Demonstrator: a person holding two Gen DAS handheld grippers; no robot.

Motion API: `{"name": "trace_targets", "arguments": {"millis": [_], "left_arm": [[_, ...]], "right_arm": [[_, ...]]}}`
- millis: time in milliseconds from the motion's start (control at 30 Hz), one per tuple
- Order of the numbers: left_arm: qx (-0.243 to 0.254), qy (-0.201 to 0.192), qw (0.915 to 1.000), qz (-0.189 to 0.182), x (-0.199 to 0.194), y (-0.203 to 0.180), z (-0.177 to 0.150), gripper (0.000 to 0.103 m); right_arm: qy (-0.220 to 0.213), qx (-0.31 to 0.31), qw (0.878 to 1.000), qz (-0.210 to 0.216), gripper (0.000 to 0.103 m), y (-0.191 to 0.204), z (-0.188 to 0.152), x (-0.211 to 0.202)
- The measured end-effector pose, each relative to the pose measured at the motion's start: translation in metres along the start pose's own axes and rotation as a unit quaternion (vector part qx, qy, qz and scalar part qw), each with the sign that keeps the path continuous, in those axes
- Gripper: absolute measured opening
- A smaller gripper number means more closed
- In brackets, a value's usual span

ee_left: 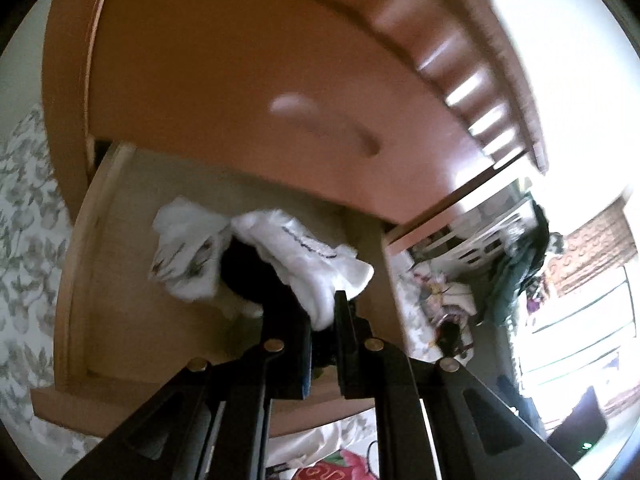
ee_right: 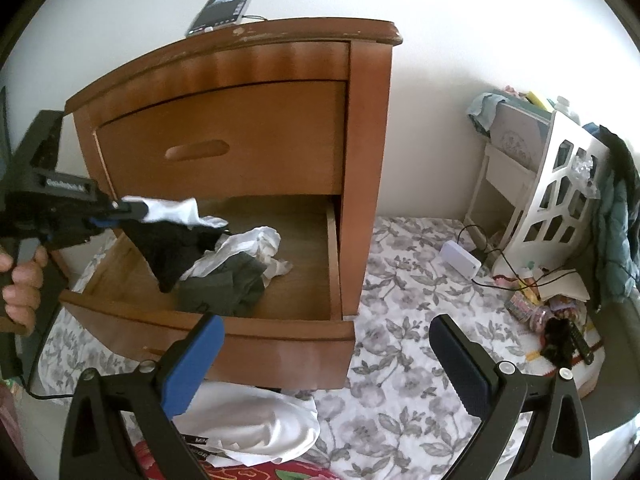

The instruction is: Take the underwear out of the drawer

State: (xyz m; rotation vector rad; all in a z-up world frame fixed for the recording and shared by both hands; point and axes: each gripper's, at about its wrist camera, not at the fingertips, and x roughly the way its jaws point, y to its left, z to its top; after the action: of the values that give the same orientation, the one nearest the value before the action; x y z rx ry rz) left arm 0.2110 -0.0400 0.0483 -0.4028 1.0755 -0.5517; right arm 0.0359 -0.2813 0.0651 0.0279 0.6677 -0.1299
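Observation:
In the right wrist view my left gripper (ee_right: 136, 210) is shut on a white piece of underwear (ee_right: 176, 210) with a black piece (ee_right: 168, 252) hanging beneath it, both lifted above the open lower drawer (ee_right: 240, 344). A hand holds its grip at the left edge. In the left wrist view the same gripper (ee_left: 322, 316) pinches the white cloth (ee_left: 304, 248) over the black cloth (ee_left: 244, 268), above the drawer's wall (ee_left: 100, 240). A crumpled white garment (ee_right: 256, 244) and a dark grey one (ee_right: 228, 284) lie inside. My right gripper (ee_right: 327, 322) stands open and empty before the drawer's front.
The wooden nightstand's upper drawer (ee_right: 220, 140) is shut, and a phone (ee_right: 226, 6) leans on top. White clothing (ee_right: 256, 420) lies on the floor below the drawer. A flowered sheet (ee_right: 400, 380) covers the floor; a white rack (ee_right: 560, 184), cables and clutter sit at right.

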Motion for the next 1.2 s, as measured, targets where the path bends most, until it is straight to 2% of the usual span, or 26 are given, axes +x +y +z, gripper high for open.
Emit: {"name": "trace_targets", "arguments": {"millis": [133, 367, 567, 700, 1067, 1200], "left_arm": [[0.001, 0.028, 0.9988, 0.04, 0.016, 0.006, -0.01, 0.01], [0.015, 0.058, 0.9943, 0.088, 0.032, 0.01, -0.02, 0.01], [0.02, 0.061, 0.9931, 0.098, 0.029, 0.01, -0.023, 0.012], [0.025, 0.06, 0.9921, 0.108, 0.027, 0.011, -0.022, 0.018], [0.027, 0.051, 0.9895, 0.132, 0.022, 0.017, -0.018, 0.021], [0.033, 0.055, 0.9873, 0.145, 0.022, 0.019, -0.018, 0.031]], "right_arm": [[-0.004, -0.004, 1.0, 0.001, 0.103, 0.002, 0.0, -0.005], [-0.004, -0.001, 1.0, 0.0, 0.103, 0.001, -0.001, -0.007], [-0.004, -0.002, 1.0, 0.001, 0.103, 0.001, -0.002, -0.008], [-0.002, 0.0, 1.0, 0.001, 0.103, 0.001, -0.002, -0.007], [-0.002, 0.0, 1.0, 0.002, 0.103, 0.0, -0.002, -0.006], [-0.002, 0.0, 1.0, 0.003, 0.103, -0.001, -0.002, -0.006]]}}
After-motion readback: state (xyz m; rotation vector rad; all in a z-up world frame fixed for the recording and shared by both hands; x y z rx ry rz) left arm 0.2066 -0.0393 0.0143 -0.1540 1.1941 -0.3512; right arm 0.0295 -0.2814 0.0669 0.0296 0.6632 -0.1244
